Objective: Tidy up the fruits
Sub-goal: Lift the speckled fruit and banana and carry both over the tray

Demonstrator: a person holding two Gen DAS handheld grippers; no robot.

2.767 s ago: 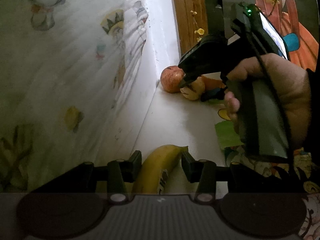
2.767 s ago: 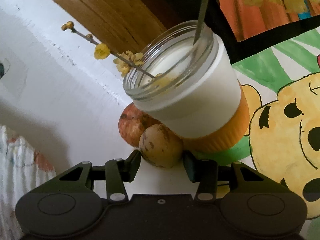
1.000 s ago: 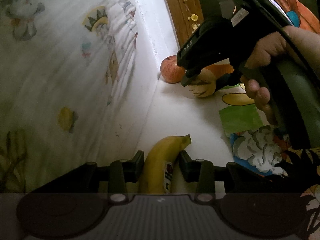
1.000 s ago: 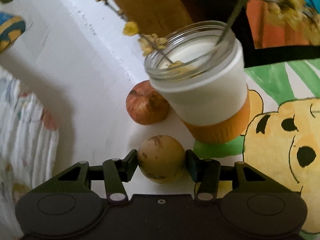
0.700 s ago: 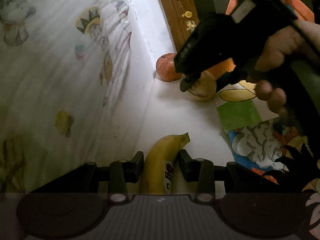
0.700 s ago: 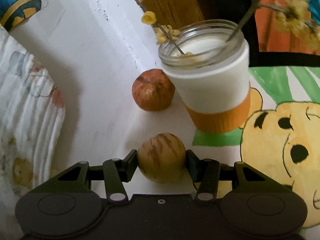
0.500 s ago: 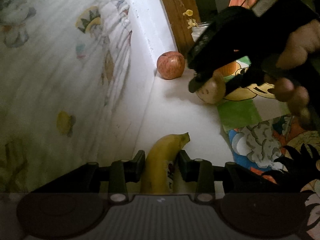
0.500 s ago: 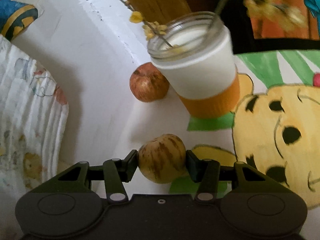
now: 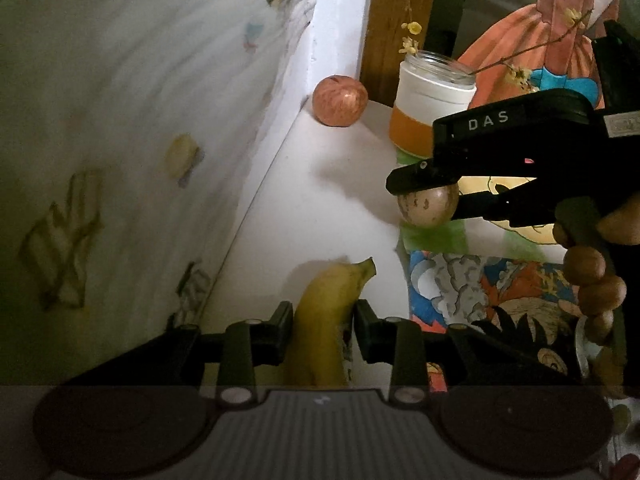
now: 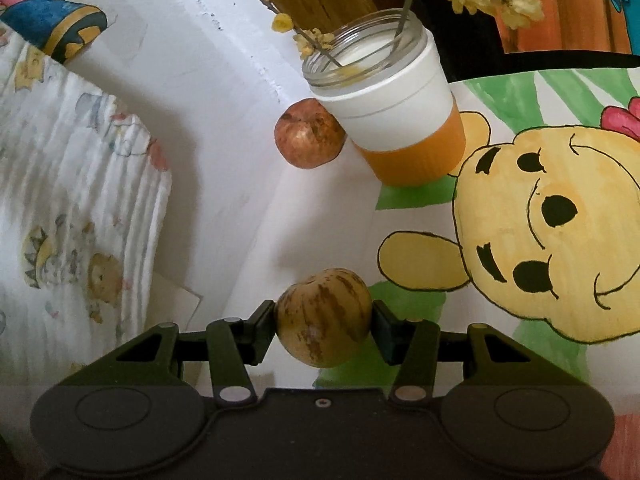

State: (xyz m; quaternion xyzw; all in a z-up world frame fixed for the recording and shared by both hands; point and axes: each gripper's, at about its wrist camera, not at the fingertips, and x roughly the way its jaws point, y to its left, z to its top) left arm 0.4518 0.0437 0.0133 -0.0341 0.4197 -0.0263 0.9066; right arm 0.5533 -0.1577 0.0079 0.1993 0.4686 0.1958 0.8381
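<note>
My left gripper [image 9: 320, 322] is shut on a yellow banana [image 9: 326, 320], which points forward over the white table [image 9: 320, 208]. My right gripper [image 10: 323, 322] is shut on a round tan fruit with brown streaks [image 10: 323, 316] and holds it above the table near the edge of a cartoon poster. That gripper [image 9: 444, 194] and its fruit [image 9: 426, 206] also show in the left wrist view, ahead and to the right of the banana. A red apple [image 9: 340, 100] [image 10: 309, 138] sits in the far corner by the wall.
A glass jar with a white and orange sleeve [image 9: 430, 108] [image 10: 394, 120] holds yellow flower stems beside the apple. A cartoon bear poster [image 10: 540, 232] covers the table's right side. A patterned cloth [image 9: 140, 140] hangs along the left. A wooden post [image 9: 396, 20] stands behind.
My right gripper has lifted the tan fruit away from the apple and jar, back and to the right. My left gripper has kept hold of the banana and raised it slightly.
</note>
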